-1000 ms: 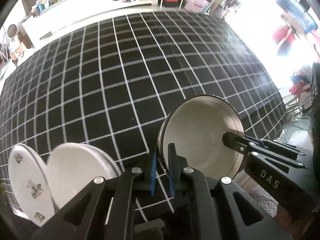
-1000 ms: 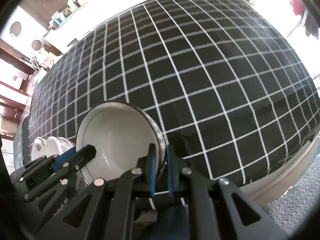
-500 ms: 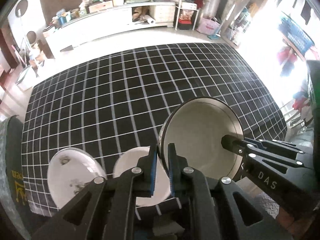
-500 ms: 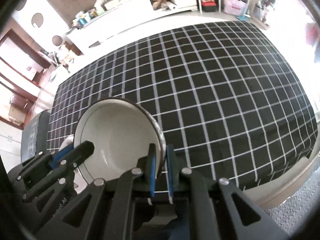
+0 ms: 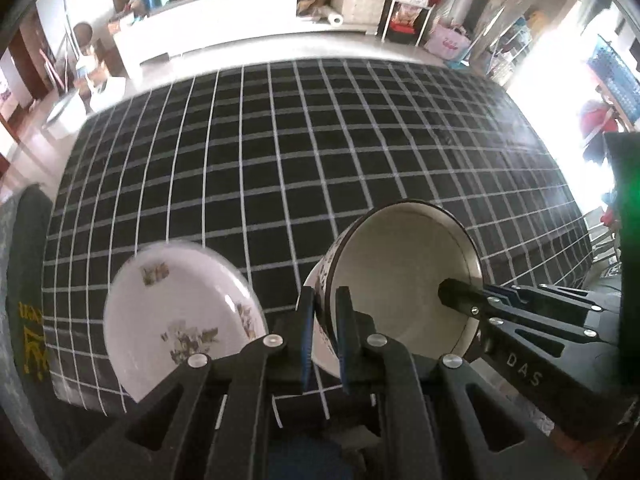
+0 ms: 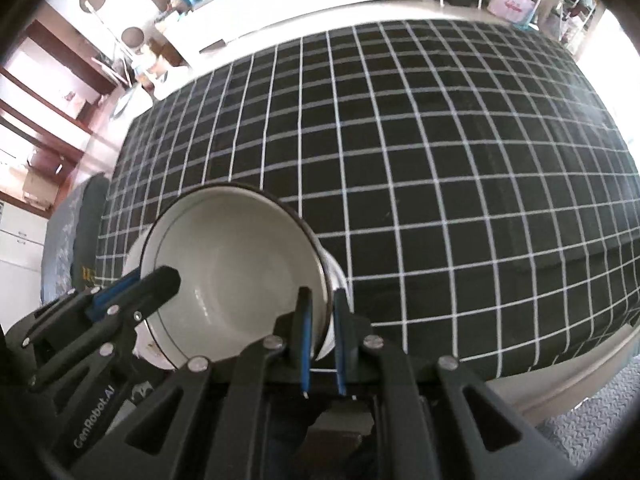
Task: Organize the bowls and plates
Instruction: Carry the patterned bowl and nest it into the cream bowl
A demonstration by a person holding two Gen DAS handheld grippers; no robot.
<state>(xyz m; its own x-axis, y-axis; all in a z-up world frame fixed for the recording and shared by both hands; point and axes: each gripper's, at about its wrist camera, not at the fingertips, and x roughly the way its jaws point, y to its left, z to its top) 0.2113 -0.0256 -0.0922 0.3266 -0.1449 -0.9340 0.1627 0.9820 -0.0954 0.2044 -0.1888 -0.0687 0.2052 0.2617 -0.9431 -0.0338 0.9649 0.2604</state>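
A white bowl (image 5: 400,280) with a dark rim and flowered outside is held in the air by both grippers. My left gripper (image 5: 322,304) is shut on its left rim. My right gripper (image 6: 322,308) is shut on its right rim; the bowl (image 6: 236,272) fills the lower left of that view. The right gripper's fingers (image 5: 472,300) reach over the bowl's right rim in the left wrist view. A white flowered plate (image 5: 180,320) lies below and left of the bowl near the table's front edge.
The table carries a black cloth with a white grid (image 5: 300,152), also in the right wrist view (image 6: 440,160). A dark chair back (image 5: 28,280) stands at the left. White cabinets (image 5: 240,20) line the far wall.
Both grippers have lifted the bowl higher and pulled back, so more table shows. The plate now sits closer to the bowl in the left wrist view, and only one plate shows.
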